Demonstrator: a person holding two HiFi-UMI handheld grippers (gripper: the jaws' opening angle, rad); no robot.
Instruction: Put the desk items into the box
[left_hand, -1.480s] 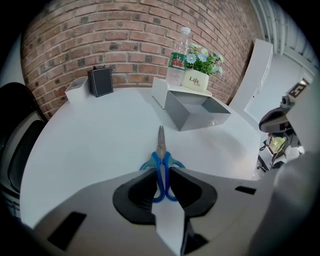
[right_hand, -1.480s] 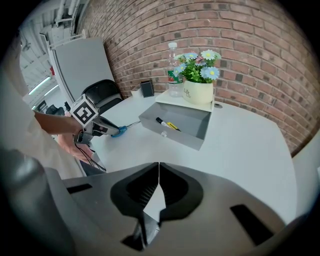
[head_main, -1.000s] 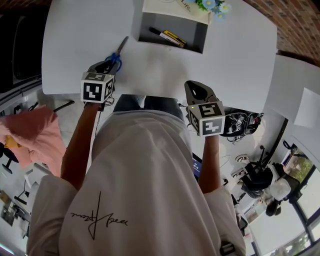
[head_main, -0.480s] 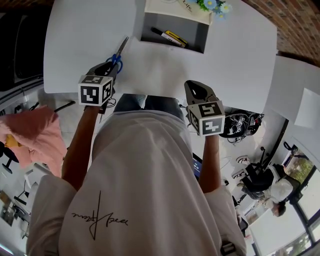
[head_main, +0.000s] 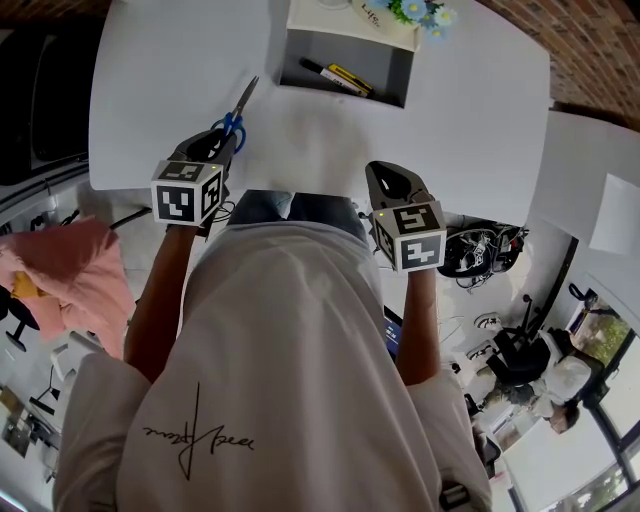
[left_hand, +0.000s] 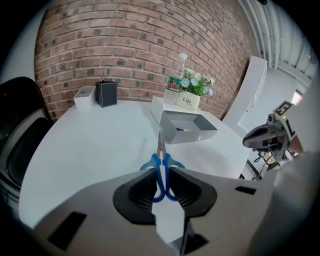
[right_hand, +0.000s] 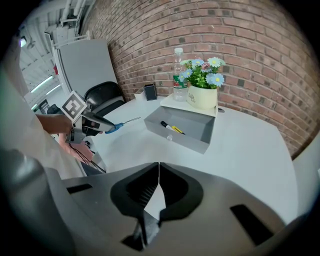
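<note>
The white bench (head_main: 480, 120) is carrying the grey box (head_main: 385, 70) at top centre. The left tongs (head_main: 215, 148) are clamping blue scissors (head_main: 238, 108) by the handles, blades aiming up-frame, the box lying upper right of them. The right tongs (head_main: 393, 183) are hanging closed, empty.

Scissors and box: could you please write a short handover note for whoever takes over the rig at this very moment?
Left gripper: shut on the scissors by their blue handles, blades pointing toward the box.
Right gripper: shut, holding nothing.
Done: a marker and a yellow item already lie in the box.
Left: carry the scissors over and set them in the box.
</note>
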